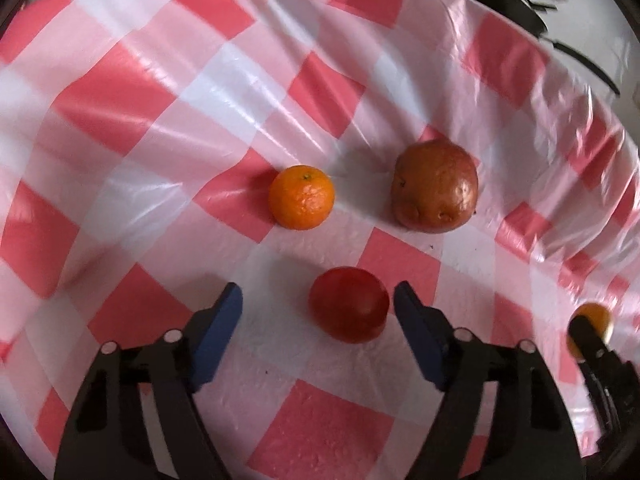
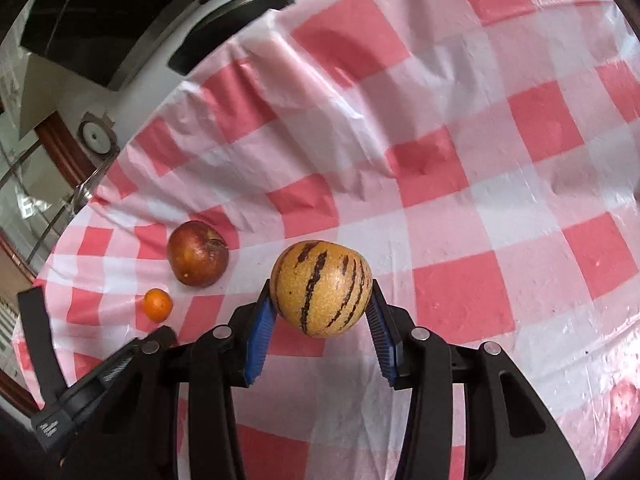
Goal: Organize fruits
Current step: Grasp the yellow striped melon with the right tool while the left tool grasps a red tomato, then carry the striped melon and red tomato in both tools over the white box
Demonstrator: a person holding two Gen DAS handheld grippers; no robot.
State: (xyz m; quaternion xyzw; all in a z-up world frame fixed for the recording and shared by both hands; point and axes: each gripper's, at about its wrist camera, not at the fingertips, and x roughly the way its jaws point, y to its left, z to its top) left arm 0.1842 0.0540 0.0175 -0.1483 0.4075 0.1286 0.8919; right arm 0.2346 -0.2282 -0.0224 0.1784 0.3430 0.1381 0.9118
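Note:
In the left wrist view my left gripper (image 1: 318, 300) is open, its blue pads on either side of a red tomato (image 1: 349, 305) that lies on the checked cloth, nearer the right pad. Beyond it lie a small orange mandarin (image 1: 301, 197) and a brownish-red apple (image 1: 435, 186). In the right wrist view my right gripper (image 2: 320, 296) is shut on a yellow melon-like fruit with dark purple stripes (image 2: 321, 288), held above the cloth. The apple (image 2: 197, 253) and mandarin (image 2: 158, 304) lie to its left. The right gripper and its fruit show at the left view's right edge (image 1: 591, 320).
The table wears a red-and-white checked plastic cloth (image 1: 200, 120), wrinkled near its far edge (image 1: 580, 152). Dark chair frames (image 2: 240, 4) stand beyond the table edge. My left gripper's black body (image 2: 100, 376) shows low on the left in the right wrist view.

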